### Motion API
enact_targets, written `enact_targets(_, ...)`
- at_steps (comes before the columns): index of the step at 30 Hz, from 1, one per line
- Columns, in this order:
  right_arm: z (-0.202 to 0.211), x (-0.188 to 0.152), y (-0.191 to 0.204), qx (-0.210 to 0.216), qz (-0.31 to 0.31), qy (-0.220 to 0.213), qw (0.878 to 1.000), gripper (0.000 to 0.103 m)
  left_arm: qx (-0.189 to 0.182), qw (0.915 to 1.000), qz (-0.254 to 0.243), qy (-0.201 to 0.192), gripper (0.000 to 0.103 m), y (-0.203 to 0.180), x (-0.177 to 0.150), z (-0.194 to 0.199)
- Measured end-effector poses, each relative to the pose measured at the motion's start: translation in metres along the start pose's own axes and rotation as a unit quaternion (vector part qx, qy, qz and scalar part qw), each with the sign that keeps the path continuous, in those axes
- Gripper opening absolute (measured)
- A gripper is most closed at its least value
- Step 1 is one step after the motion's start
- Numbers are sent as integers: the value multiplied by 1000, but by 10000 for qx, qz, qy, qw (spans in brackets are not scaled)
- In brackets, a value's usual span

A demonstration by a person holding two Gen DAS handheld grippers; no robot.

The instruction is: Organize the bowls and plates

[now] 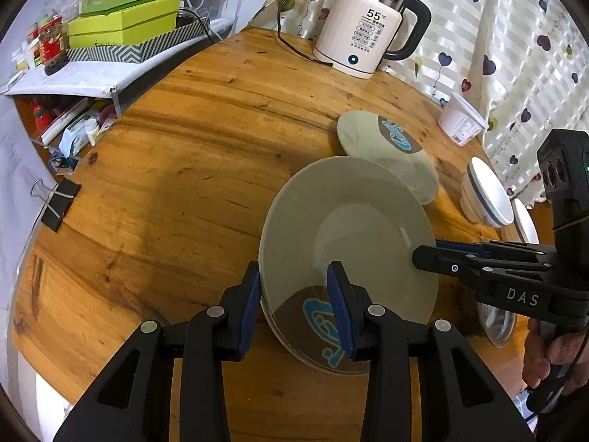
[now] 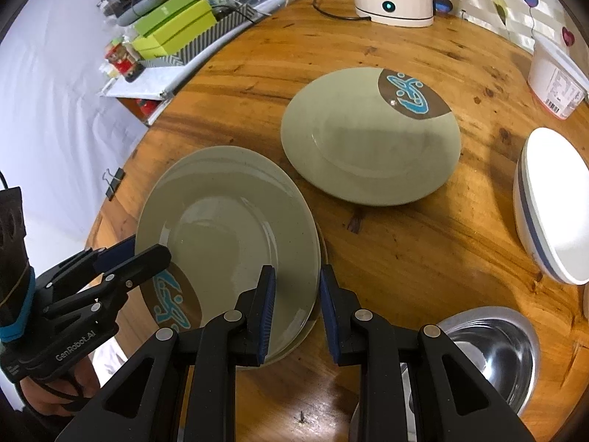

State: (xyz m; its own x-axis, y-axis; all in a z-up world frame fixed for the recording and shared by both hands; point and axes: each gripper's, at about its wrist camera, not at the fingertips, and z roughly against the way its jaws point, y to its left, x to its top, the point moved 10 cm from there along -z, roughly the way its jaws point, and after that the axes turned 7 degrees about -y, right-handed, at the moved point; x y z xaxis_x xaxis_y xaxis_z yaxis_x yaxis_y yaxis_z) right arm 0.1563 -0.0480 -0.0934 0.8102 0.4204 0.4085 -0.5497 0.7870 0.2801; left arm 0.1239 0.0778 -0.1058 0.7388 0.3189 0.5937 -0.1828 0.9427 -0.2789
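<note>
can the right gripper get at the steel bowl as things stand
Probably not yet: the right gripper is shut on the plate rim, shared with the left gripper. The steel bowl sits close, unobstructed.

Round wooden surface [image 1: 176,154] fills the view. Heart-print curtain [image 1: 515,44] hangs behind it. A cluttered shelf [image 1: 73,77] sits alongside.
</note>
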Motion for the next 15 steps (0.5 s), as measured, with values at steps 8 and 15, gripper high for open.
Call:
enact_targets(8,-4,-2,0,-60,13,15,10000,25,81,9999,-68,38,38,-2,-3,-5)
enact_targets(15,-5,-1,1,-157,109,-31,9998,26,141,9998,-112,32,38,-3,-5,-6)
